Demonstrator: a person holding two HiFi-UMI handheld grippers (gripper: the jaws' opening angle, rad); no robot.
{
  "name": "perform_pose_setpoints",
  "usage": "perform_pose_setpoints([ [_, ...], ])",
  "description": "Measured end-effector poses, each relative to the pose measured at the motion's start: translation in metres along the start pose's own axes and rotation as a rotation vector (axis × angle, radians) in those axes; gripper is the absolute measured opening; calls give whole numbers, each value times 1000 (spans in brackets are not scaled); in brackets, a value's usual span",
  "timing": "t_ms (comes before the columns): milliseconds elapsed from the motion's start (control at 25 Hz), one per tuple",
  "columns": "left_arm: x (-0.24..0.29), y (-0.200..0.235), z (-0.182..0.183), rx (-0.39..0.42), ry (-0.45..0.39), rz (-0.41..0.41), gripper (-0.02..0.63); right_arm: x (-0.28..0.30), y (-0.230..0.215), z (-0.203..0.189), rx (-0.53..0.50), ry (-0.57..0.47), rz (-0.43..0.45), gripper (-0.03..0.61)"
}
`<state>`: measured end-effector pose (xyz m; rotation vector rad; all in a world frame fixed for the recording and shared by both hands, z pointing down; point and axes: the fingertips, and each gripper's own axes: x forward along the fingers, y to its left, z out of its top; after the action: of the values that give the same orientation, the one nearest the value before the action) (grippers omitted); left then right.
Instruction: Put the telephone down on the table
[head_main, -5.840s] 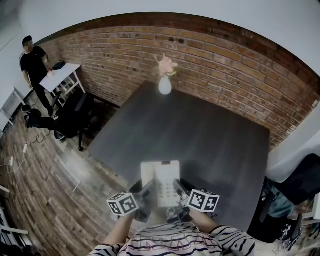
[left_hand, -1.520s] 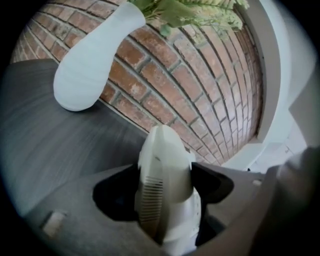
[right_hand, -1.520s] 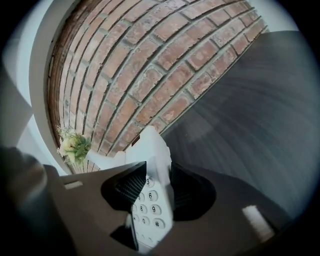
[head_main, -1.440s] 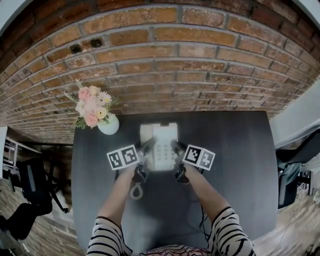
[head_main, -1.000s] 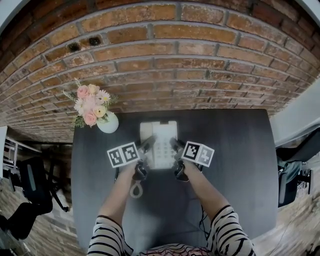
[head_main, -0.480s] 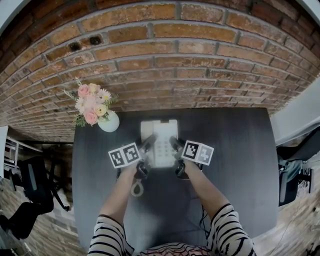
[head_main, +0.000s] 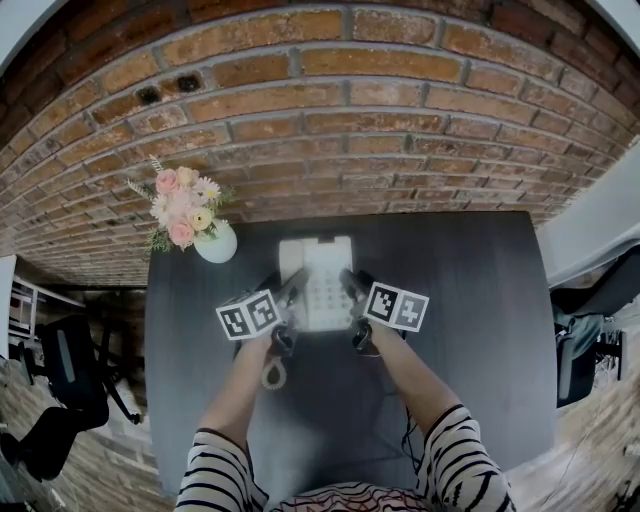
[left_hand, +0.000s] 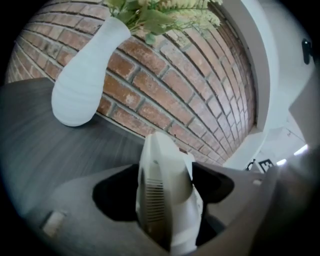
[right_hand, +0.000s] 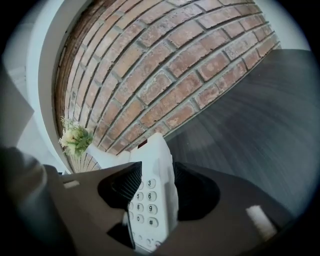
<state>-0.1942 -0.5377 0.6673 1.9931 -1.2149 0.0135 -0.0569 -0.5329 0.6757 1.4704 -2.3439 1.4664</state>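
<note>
- Telephone (head_main: 318, 280) is seen lying flat on the dark table (head_main: 470, 300), keypad up. It is placed just to the right of the white vase (head_main: 216, 244) and apart from it. Its far end is set close to the brick wall (head_main: 330, 130) that also runs behind the vase.
- The left gripper (left_hand: 164, 187) is held at the telephone's side nearer the vase. Its black pads are seen closed against both faces of that edge, so the telephone is gripped there.
- The right gripper (right_hand: 159, 187) is held at the side farther from the vase. Its jaws are opening, and the telephone's keypad edge is seen between them, with the pads close beside it.
- Pink and cream flowers (head_main: 180, 212) are carried in the vase, which is stood upright on the table by the wall.
- Striped sleeves (head_main: 215, 470) are seen at the table edge opposite the vase, with both forearms stretched towards the telephone.
</note>
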Motion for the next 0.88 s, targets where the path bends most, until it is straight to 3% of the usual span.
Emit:
perform_pose_setpoints([
  [360, -25, -10, 11, 112, -51, 13, 322, -20, 8, 1, -70, -29, -11, 158],
  [480, -38, -17, 16, 151, -77, 8, 202, -28, 10, 1, -76, -46, -17, 106],
  [640, -60, -26, 21, 227, -121, 34, 111, -41, 20, -3, -88, -66, -3, 11],
  [760, -76, -35, 23, 271, -157, 47, 18, -52, 28, -7, -112, -76, 1, 0],
  [880, -92, -50, 24, 337, -181, 45, 3, -63, 43, -11, -156, -92, 25, 0],
])
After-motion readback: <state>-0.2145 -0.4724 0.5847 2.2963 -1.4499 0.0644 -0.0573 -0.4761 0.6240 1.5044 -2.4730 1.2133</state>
